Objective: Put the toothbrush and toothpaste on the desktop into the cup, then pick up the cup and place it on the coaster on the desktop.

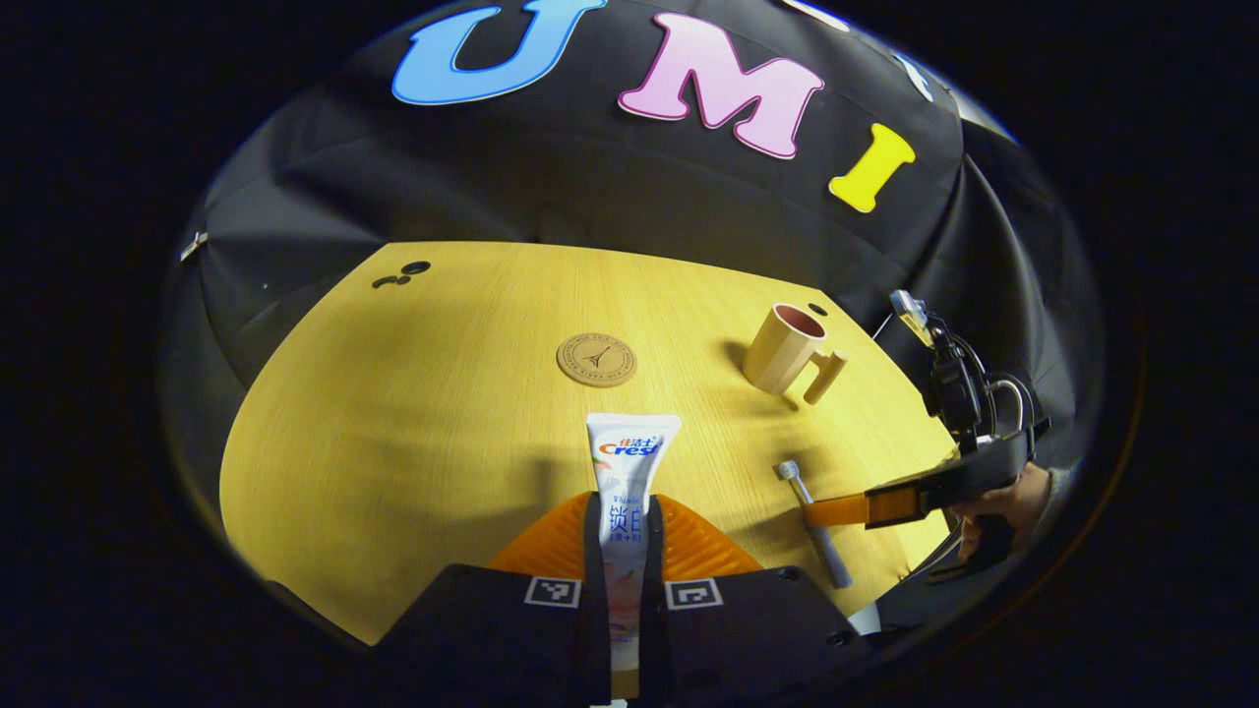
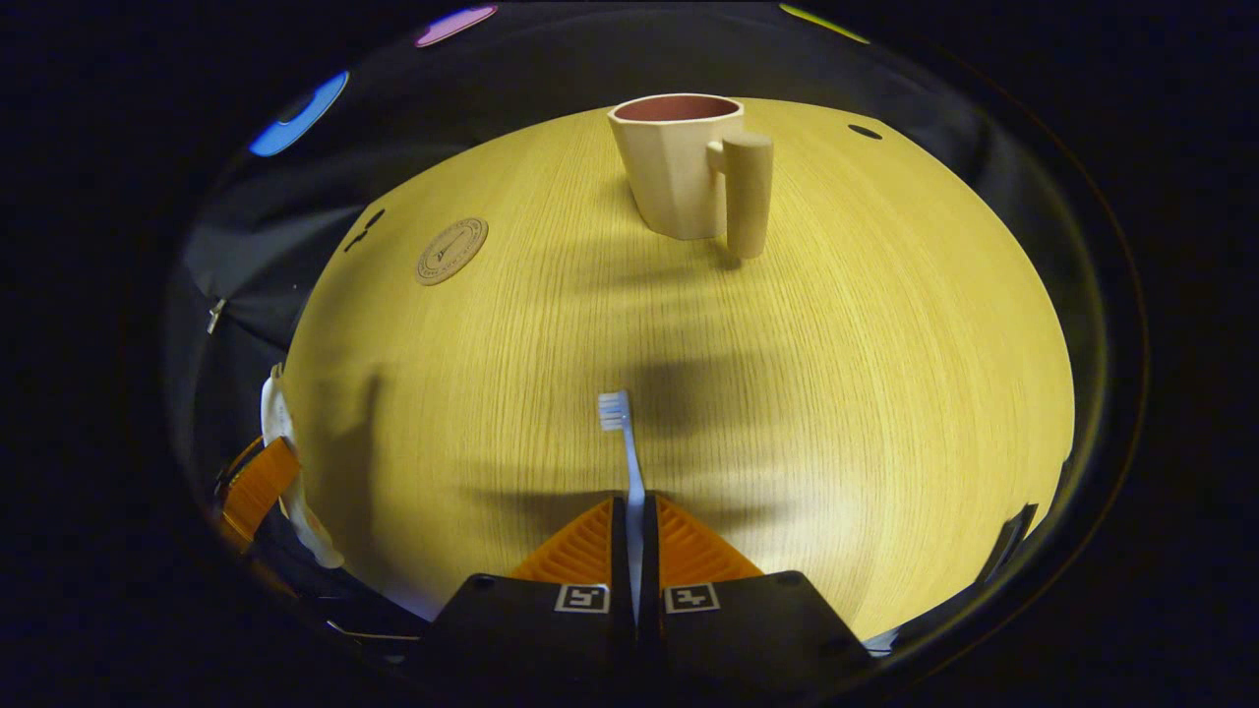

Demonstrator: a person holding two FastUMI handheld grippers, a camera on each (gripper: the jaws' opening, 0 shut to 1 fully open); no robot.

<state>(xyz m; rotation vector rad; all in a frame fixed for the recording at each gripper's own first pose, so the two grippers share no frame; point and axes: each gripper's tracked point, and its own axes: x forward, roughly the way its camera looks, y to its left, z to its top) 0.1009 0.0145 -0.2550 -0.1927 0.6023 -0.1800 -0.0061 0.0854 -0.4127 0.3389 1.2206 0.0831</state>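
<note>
My left jaws were pressed together on the toothpaste point(image 1: 626, 492), the left gripper point(image 1: 624, 531) pinching the tube partway along its length so that its flat crimped end stuck out ahead of my fingers over the near edge of the desk point(image 1: 413, 413). My right jaws were pinched on the toothbrush point(image 2: 629, 462), the right gripper point(image 2: 634, 536) holding the thin handle, with the bristle head pointing forward toward the far edge.

From the left gripper view, the coaster point(image 1: 596, 359) lay just beyond the tube's end, near the middle of the desk, and the cup point(image 1: 784, 348) stood upright toward the far right edge, its handle turned toward me. That view also caught my other gripper from the side at the right edge of the desk, with the hand point(image 1: 1003, 506) behind it.

The right gripper view showed the cup straight ahead of the brush, well apart from it, by the far edge. The coaster sat toward the far left corner. I could not tell whether the brush touched the desk.
</note>
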